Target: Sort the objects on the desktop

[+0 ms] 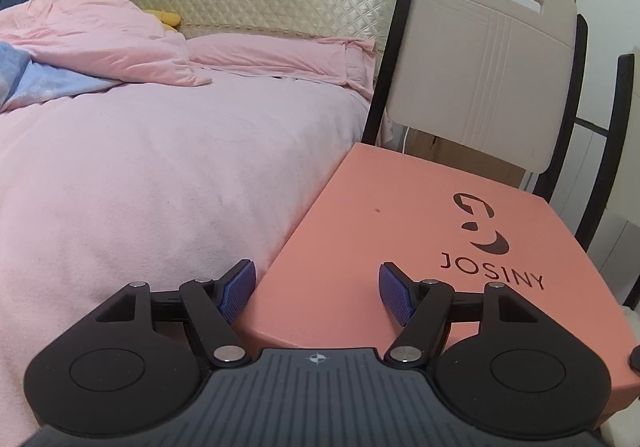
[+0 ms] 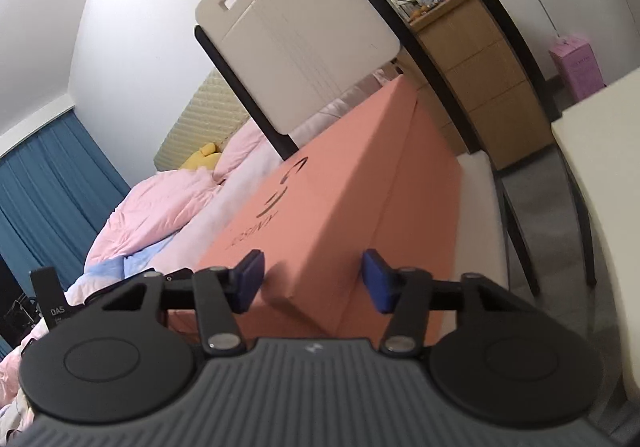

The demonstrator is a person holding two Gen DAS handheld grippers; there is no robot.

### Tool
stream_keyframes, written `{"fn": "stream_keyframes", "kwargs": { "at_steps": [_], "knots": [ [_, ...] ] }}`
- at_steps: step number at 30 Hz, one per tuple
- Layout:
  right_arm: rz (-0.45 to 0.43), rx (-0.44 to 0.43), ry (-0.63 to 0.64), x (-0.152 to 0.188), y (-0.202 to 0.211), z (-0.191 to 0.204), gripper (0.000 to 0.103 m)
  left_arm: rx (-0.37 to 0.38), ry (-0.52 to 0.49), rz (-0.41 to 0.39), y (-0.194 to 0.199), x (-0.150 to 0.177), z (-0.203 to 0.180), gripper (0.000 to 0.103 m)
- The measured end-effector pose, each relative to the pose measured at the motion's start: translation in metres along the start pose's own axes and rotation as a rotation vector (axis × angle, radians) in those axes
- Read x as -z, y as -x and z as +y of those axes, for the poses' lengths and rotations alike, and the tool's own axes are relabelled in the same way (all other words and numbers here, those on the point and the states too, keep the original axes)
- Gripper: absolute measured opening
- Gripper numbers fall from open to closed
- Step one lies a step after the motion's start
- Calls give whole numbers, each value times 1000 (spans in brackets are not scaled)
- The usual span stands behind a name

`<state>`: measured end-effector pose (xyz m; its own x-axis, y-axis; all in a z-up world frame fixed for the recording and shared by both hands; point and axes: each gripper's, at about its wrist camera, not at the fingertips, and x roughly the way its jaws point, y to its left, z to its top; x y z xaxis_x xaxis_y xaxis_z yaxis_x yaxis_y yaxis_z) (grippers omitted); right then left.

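A salmon-pink box (image 1: 400, 231) printed with JOSINY lies flat on a chair seat beside the bed. My left gripper (image 1: 317, 293) is open and empty, its jaws wide apart over the box's near left corner. In the right wrist view the same box (image 2: 340, 199) shows tilted, lid and side wall both visible. My right gripper (image 2: 313, 281) is open and empty, its blue pads either side of the box's near corner edge without touching it.
A bed with pink sheet (image 1: 152, 175) and crumpled pink duvet (image 1: 92, 43) fills the left. The beige chair back (image 1: 480, 59) with black frame rises behind the box. A wooden drawer unit (image 2: 480, 79), a pink carton (image 2: 576, 63) and a white table edge (image 2: 600, 167) stand right.
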<state>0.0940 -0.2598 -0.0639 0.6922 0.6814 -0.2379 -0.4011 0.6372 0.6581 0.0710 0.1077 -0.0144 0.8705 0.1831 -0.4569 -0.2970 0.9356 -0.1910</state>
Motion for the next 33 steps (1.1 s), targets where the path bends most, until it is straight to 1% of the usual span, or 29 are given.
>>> {"fn": "stream_keyframes", "kwargs": {
  "at_steps": [2,3,4,6,9,13,19,21,22,25,26,27,29,33],
  "knots": [
    [2,-4,-6,1,2,-2,50,2,1,2,-1,0,0,72],
    [-3,-1,16,1,4,1,44,-2,-9,3,-1,0,-1,72],
    [-13,9,55,1,6,6,42,-5,-19,5,-2,0,-3,72],
    [-15,17,97,2,8,11,42,-7,-32,11,-5,0,-4,72],
    [-1,36,92,4,5,8,42,-7,-71,27,-8,0,-9,73],
    [3,49,74,2,7,0,42,43,-57,49,-12,0,-9,74],
    [-3,71,97,-4,9,-6,42,62,-89,41,-14,1,-18,75],
    [3,67,116,-6,8,-6,44,57,-100,24,-7,4,-18,74],
    [5,64,131,-6,9,-5,44,56,-112,2,-1,6,-19,75],
    [12,73,225,0,10,5,52,64,-163,-78,22,14,-24,77],
    [14,76,257,3,10,8,59,69,-175,-90,29,18,-26,77],
    [16,80,288,5,10,11,63,75,-184,-97,35,22,-28,78],
    [20,86,352,9,11,17,68,77,-222,-99,45,33,-33,81],
    [39,130,454,22,7,25,68,38,-308,-89,55,50,-45,82]
  ]
}}
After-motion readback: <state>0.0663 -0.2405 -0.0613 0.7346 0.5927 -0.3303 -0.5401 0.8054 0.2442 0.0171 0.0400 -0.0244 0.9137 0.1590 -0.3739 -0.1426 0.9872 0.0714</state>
